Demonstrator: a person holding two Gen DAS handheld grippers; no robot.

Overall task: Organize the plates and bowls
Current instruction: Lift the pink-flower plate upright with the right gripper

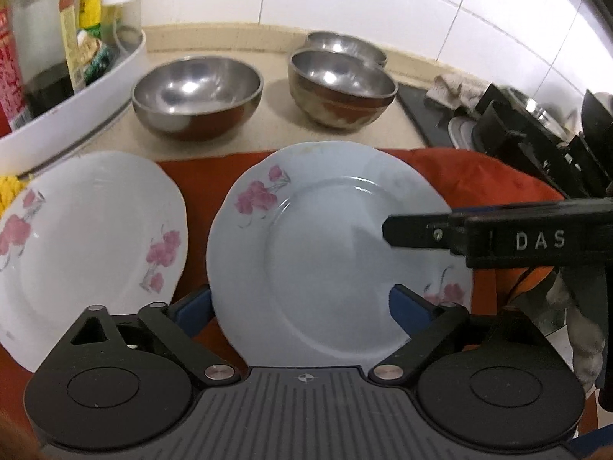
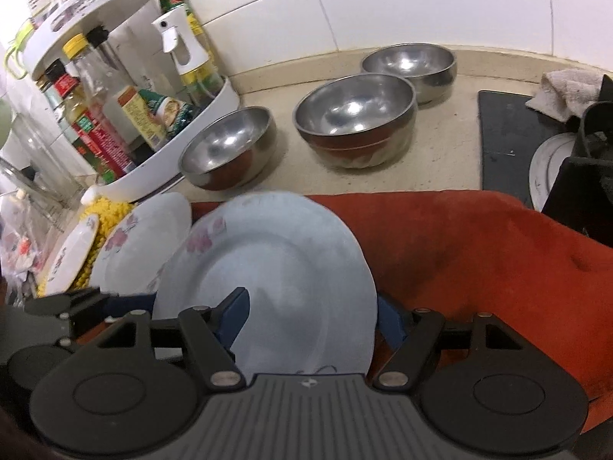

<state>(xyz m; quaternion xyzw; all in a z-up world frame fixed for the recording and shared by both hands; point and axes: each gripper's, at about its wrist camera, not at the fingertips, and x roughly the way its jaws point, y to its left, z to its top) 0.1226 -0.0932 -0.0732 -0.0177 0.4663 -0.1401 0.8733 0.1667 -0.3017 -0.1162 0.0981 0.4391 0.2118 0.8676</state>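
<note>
A pale blue plate with pink flowers (image 1: 329, 253) lies over the red cloth (image 1: 479, 176). My left gripper (image 1: 302, 306) has one blue finger under the plate's left edge and one over its near right part. The jaws stand wide. My right gripper (image 2: 310, 322) also straddles this plate (image 2: 268, 280), which tilts; its arm reaches in from the right in the left wrist view. A second flowered plate (image 1: 84, 245) lies to the left. Three steel bowls (image 1: 197, 94) (image 1: 341, 86) (image 1: 346, 46) stand behind on the counter.
A white round rack of bottles (image 1: 76, 88) stands at the back left. A black stove with a rag (image 2: 505, 142) is at the right. A third small plate (image 2: 72, 257) leans on something yellow at the far left.
</note>
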